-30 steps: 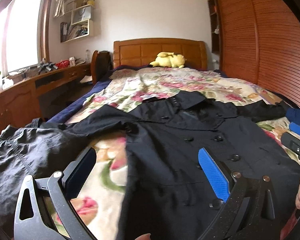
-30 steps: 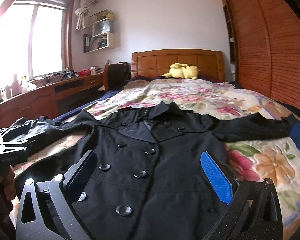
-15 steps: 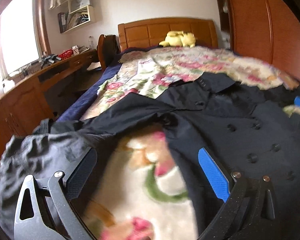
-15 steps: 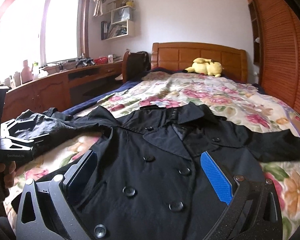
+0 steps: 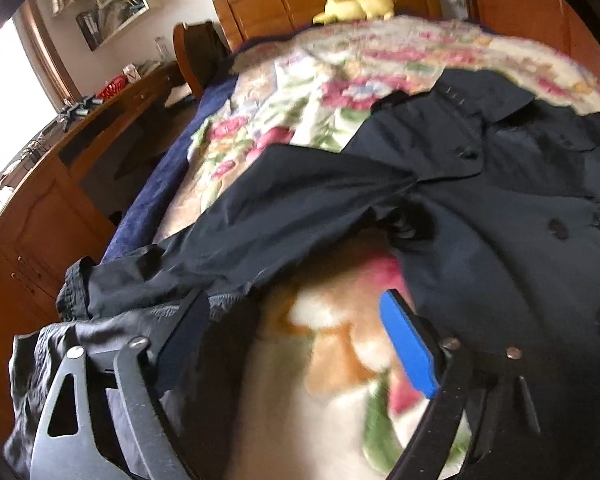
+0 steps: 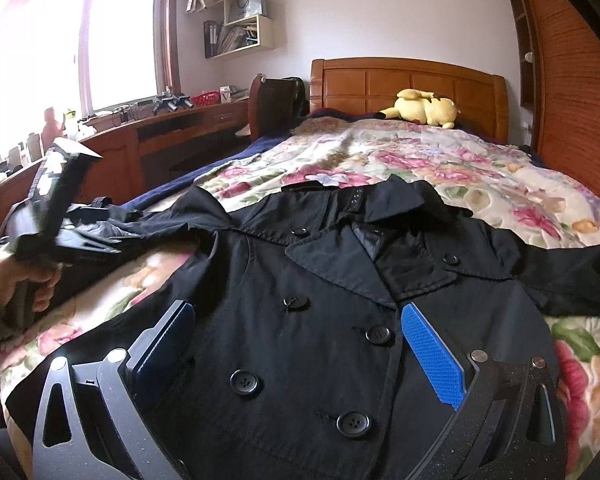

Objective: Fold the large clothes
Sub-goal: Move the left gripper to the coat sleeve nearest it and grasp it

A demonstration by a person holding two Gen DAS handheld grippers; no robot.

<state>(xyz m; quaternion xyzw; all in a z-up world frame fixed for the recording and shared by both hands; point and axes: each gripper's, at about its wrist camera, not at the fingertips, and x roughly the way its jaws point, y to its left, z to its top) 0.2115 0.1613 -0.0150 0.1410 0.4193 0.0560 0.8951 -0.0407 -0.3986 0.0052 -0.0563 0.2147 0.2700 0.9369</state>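
Note:
A black double-breasted coat (image 6: 340, 280) lies face up on the floral blanket (image 6: 420, 160), collar towards the headboard and sleeves spread out. My right gripper (image 6: 300, 344) hovers open over the coat's buttoned front, nothing between its blue pads. In the left wrist view the coat's sleeve (image 5: 280, 208) runs down-left to its cuff. My left gripper (image 5: 296, 320) points down just below that cuff with its jaws closing. Blanket and a dark fabric edge lie between its fingers, and no pad presses on cloth. The right wrist view shows this gripper (image 6: 96, 240) in a person's hand (image 6: 20, 280).
A crumpled dark grey garment (image 5: 60, 360) lies at the bed's left edge under the left gripper. A yellow plush toy (image 6: 424, 110) rests by the wooden headboard (image 6: 380, 80). A wooden desk (image 6: 160, 136) and chair (image 6: 276, 100) stand left, a louvred wardrobe (image 6: 572, 100) right.
The left gripper swung left from the coat's body to the sleeve end, tipped downward, and its jaws narrowed. The right gripper shifted left over the coat's front.

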